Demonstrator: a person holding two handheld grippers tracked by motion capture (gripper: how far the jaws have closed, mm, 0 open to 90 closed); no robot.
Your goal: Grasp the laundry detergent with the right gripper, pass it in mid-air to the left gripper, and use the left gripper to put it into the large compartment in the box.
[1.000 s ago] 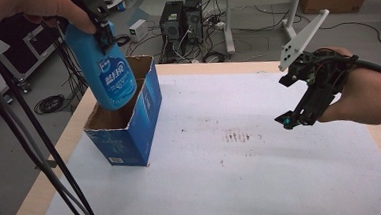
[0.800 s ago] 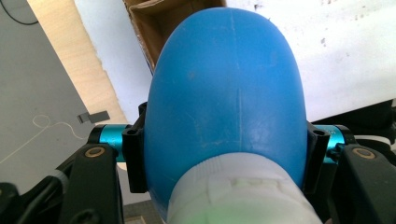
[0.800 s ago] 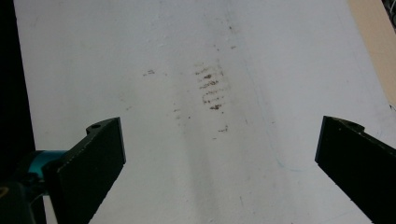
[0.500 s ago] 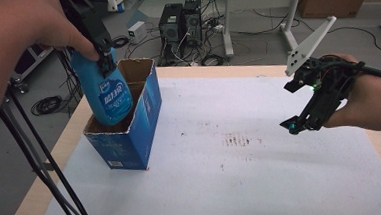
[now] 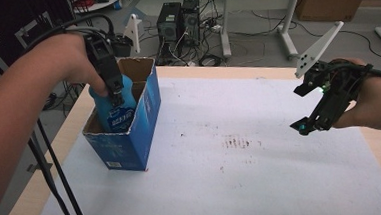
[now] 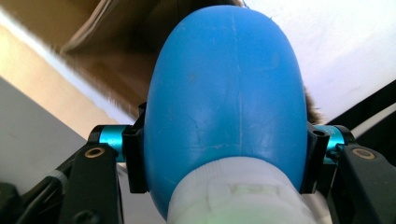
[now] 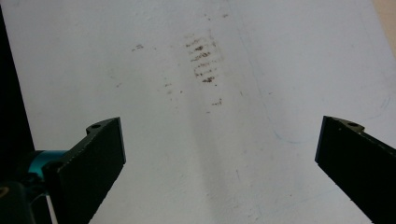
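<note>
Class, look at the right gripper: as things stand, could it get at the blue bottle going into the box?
Probably not easily. The blue bottle sits partly inside the cardboard box, clamped by the left gripper. The right gripper, open, hangs far across the white sheet; the box wall blocks a side approach.

Grey floor w/ cable tangle [image 5: 253, 21], PC towers [image 5: 175, 20], desk legs [image 5: 287, 36] behind.

bottle [image 5: 112, 108] in box [image 5: 130, 141], box on table [image 5: 276, 72]

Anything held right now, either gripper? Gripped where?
The left gripper is shut on the blue bottle, clamped across its shoulder just below the white cap, with the bottle partly down in the box. The right gripper is open and holds nothing.
</note>
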